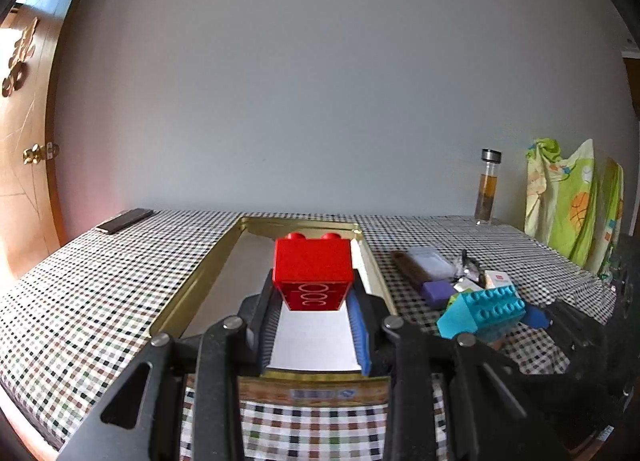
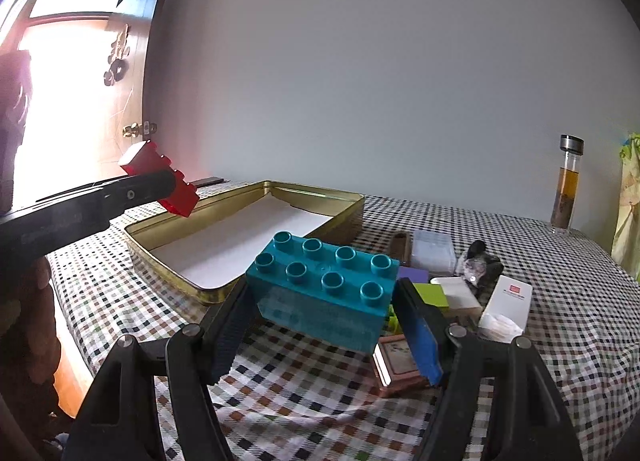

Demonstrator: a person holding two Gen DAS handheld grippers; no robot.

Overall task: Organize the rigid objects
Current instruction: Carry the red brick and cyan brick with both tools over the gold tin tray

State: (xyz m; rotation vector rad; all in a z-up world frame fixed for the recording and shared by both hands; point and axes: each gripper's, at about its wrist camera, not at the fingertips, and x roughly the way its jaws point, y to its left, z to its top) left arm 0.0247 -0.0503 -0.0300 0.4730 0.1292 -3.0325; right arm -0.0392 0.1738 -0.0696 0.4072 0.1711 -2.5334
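My left gripper (image 1: 313, 293) is shut on a red two-stud brick (image 1: 313, 273), held in the air above the near end of the gold tin (image 1: 192, 285), whose floor is lined white. From the right wrist view the same red brick (image 2: 164, 183) hangs over the tin's left rim (image 2: 168, 261). My right gripper (image 2: 322, 301) is shut on a teal eight-stud brick (image 2: 326, 289), lifted above the checked cloth just right of the tin. That teal brick (image 1: 480, 311) also shows at the right of the left wrist view.
A heap of small items (image 2: 456, 281) lies right of the tin: a clear case, purple and green blocks, white boxes, a dark wrapper. A glass bottle (image 2: 566, 185) stands at the back right, green fabric (image 1: 572, 201) beside it. A dark flat object (image 1: 124, 220) lies far left.
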